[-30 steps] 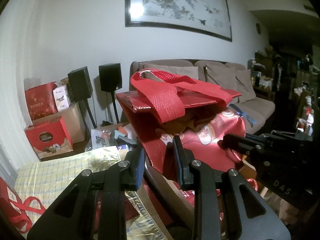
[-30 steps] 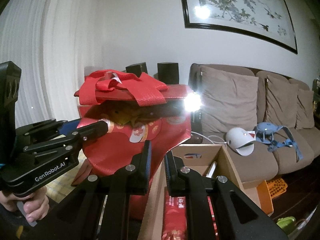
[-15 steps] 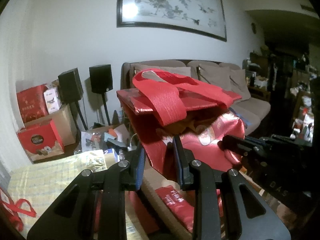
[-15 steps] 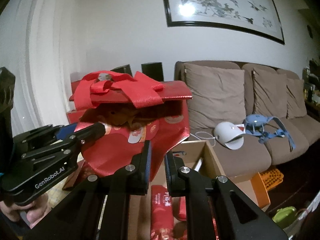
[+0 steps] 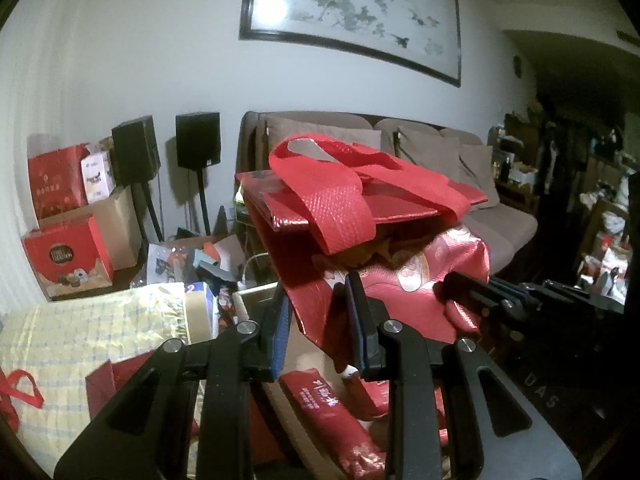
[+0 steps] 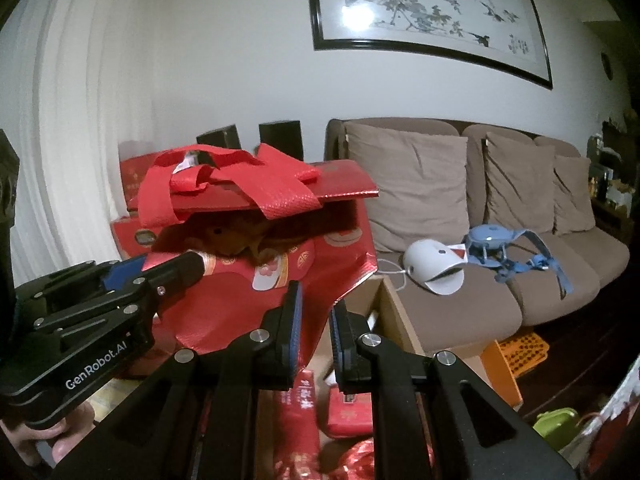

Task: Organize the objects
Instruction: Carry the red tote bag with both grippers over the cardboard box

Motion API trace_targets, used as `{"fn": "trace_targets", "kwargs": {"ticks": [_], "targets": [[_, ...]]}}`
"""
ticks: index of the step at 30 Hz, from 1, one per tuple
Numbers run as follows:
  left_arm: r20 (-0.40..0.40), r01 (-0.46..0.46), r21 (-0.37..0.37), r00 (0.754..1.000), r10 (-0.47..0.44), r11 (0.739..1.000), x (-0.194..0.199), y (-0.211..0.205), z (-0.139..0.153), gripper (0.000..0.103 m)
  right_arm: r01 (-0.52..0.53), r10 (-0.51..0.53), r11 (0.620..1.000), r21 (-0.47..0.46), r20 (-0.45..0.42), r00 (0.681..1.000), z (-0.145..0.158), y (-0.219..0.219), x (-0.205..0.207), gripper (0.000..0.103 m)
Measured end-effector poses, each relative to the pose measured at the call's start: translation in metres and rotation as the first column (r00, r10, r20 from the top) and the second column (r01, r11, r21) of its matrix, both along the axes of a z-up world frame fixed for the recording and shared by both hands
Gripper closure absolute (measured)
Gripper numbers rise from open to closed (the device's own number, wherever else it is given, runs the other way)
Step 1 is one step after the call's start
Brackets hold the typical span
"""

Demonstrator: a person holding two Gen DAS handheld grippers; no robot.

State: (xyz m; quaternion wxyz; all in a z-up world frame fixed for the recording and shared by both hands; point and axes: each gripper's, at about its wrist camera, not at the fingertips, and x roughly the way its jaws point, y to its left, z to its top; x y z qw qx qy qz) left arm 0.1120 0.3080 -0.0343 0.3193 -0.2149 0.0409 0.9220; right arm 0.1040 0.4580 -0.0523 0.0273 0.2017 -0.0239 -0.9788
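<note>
White wall (image 6: 200, 80) ahead of me, framed ink painting of branches and birds (image 6: 432, 12) hung above brown sofa (image 6: 520, 272), lamp glare on its glass. Three tan cushions (image 6: 408, 176) against sofa back. Two black speakers on stands (image 5: 198, 140) left of sofa (boxes stacked beside). Far right of room dark, cluttered.
</note>
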Motion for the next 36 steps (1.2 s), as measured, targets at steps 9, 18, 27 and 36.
{"fn": "trace_targets", "kwargs": {"ticks": [9, 18, 27, 36], "targets": [[-0.1, -0.017, -0.03, 0.995, 0.014, 0.999, 0.017, 0.012, -0.007, 0.079, 0.021, -0.021, 0.999, 0.029, 0.004, 1.0, -0.005, 0.005, -0.002, 0.09], [-0.055, -0.021, -0.038, 0.998, 0.019, 0.999, 0.009, 0.014, -0.026, 0.079, 0.027, -0.03, 0.998, 0.059, 0.047, 0.998, -0.022, 0.003, -0.015, 0.089], [0.005, -0.032, -0.05, 0.999, 0.033, 0.998, -0.006, 0.018, -0.047, 0.079, 0.038, -0.049, 0.993, 0.112, 0.097, 0.994, -0.043, -0.004, -0.029, 0.088], [0.077, -0.018, -0.084, 0.997, 0.024, 0.996, -0.019, 0.025, -0.076, 0.079, 0.037, -0.054, 0.994, 0.101, 0.175, 0.983, -0.072, 0.002, -0.044, 0.088]]}}
